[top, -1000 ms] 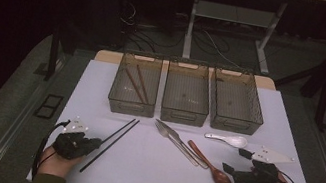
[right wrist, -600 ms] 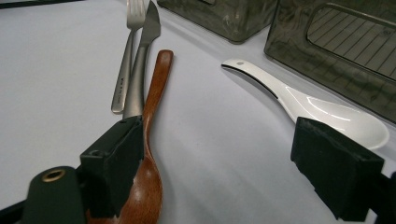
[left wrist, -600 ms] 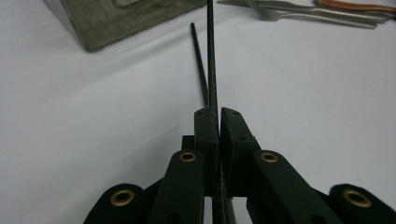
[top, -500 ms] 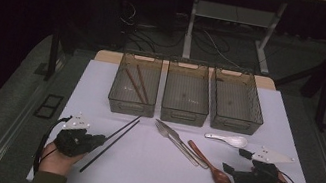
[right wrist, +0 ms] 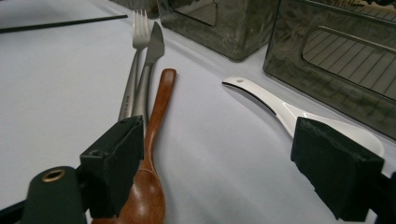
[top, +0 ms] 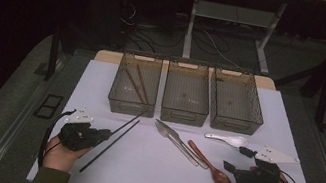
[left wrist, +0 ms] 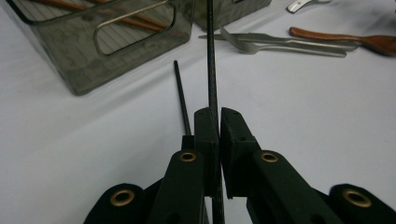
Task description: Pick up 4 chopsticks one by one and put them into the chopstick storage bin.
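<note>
High view showed a white table [top: 145, 180] with three dark mesh bins in a row at the far side; left bin [top: 131, 102] held two brown chopsticks [top: 137, 84]; middle bin [top: 184, 111] and right bin [top: 234, 119] looked empty; left gripper [top: 103, 135] sat near the left, near edge, its jaws closed narrow on one black chopstick [left wrist: 211, 65]; in the left gripper view that stick ran straight out between the jaws toward the left bin; second black chopstick [left wrist: 182, 95] lay just beside it on the table, loose, apparently not in the grip; right gripper [right wrist: 233, 172] rested near the right, near edge, jaws wide and holding nothing; wooden spoon [right wrist: 152, 154] lay close against its left jaw, white spoon [right wrist: 280, 107] ran toward the right jaw; fork [right wrist: 133, 65] and knife [right wrist: 149, 65] lay together just left of the wooden spoon

Risks, as judgement: grip sat near one end of the stick, so a lift could let the long free end sag or swing and rotate in the jaws; free end could catch the bin wall on the way in; lifting could drag or roll the loose twin; right jaws closing from there could nudge both spoons at once
</note>
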`<move>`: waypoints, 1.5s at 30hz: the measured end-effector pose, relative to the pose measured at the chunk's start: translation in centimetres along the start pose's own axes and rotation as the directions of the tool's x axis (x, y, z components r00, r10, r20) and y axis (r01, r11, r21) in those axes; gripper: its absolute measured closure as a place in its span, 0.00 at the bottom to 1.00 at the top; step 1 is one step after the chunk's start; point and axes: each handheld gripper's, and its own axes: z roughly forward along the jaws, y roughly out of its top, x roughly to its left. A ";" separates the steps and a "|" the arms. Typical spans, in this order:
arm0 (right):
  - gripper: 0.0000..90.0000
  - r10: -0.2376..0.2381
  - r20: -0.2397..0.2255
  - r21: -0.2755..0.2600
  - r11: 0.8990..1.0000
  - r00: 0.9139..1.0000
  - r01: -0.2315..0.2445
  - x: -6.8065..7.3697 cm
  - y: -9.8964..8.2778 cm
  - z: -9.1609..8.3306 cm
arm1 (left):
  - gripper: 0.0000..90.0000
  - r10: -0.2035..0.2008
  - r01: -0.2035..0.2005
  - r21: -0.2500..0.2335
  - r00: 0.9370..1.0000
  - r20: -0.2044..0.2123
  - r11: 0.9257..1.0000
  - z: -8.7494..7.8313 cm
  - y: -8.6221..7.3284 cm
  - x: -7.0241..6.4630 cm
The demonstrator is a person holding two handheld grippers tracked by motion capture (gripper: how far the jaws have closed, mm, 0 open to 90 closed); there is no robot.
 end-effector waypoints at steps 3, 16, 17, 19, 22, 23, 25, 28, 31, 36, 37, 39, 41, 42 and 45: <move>0.19 0.025 0.003 0.028 0.999 1.000 -0.025 0.0 0.0 0.1 | 0.95 0.006 -0.006 0.000 1.000 0.006 1.000 0.2 0.4 0.0; 0.19 0.053 0.020 0.032 0.998 0.998 -0.054 -0.2 -0.3 -0.2 | 0.95 0.021 -0.020 -0.017 1.000 0.022 1.000 1.1 2.4 0.0; 0.19 0.053 0.021 0.032 0.998 0.998 -0.054 -0.2 -0.3 -0.2 | 0.95 0.023 -0.022 -0.016 1.000 0.020 1.000 1.1 2.7 0.0; 0.19 0.048 0.021 0.035 0.998 0.999 -0.049 -0.1 -0.4 -0.2 | 0.95 0.024 -0.024 -0.023 1.000 0.019 0.999 1.3 3.2 0.1; 0.19 0.048 0.023 0.032 0.998 0.999 -0.049 -0.2 -0.4 -0.2 | 0.95 0.024 -0.023 -0.036 1.000 0.017 0.999 1.4 3.8 0.4; 0.19 0.050 0.023 0.031 0.998 0.998 -0.051 -0.2 -0.4 -0.2 | 0.95 0.023 -0.022 -0.039 1.000 0.015 0.999 1.4 4.0 0.5; 0.19 0.051 0.022 0.031 0.998 0.998 -0.052 -0.2 -0.4 -0.2 | 0.95 0.023 -0.023 -0.047 1.000 0.014 0.999 1.5 4.4 0.7; 0.19 0.051 0.023 0.030 0.998 0.998 -0.052 -0.2 -0.4 -0.3 | 0.95 0.027 -0.026 -0.047 1.000 0.009 0.999 1.7 5.1 0.9; 0.19 0.051 0.023 0.030 0.998 0.998 -0.052 -0.2 -0.4 -0.3 | 0.95 0.022 -0.022 -0.051 1.000 -0.001 0.998 2.0 5.9 1.2; 0.19 0.053 0.022 0.031 0.998 0.998 -0.054 -0.3 -0.4 -0.3 | 0.95 0.014 -0.014 -0.062 1.000 -0.016 0.998 2.6 7.4 2.0; 0.19 0.053 0.022 0.030 0.998 0.998 -0.054 -0.3 -0.4 -0.3 | 0.95 0.013 -0.014 -0.060 1.000 -0.021 0.998 2.7 7.7 2.1; 0.19 0.053 0.023 0.029 0.998 0.998 -0.053 -0.2 -0.4 -0.3 | 0.95 0.009 -0.010 -0.061 1.000 -0.027 0.998 3.1 8.3 2.4; 0.19 0.052 0.022 0.028 0.998 0.998 -0.053 -0.2 -0.4 -0.3 | 0.95 0.007 -0.009 -0.062 0.999 -0.034 0.998 3.4 9.0 2.8; 0.19 0.052 0.022 0.029 0.998 0.998 -0.053 -0.2 -0.4 -0.3 | 0.95 0.002 -0.005 -0.063 0.999 -0.036 0.998 3.6 9.3 3.0; 0.19 0.054 0.022 0.029 0.998 0.998 -0.054 -0.2 -0.4 -0.3 | 0.95 -0.002 -0.001 -0.071 0.999 -0.048 0.997 4.0 10.2 3.8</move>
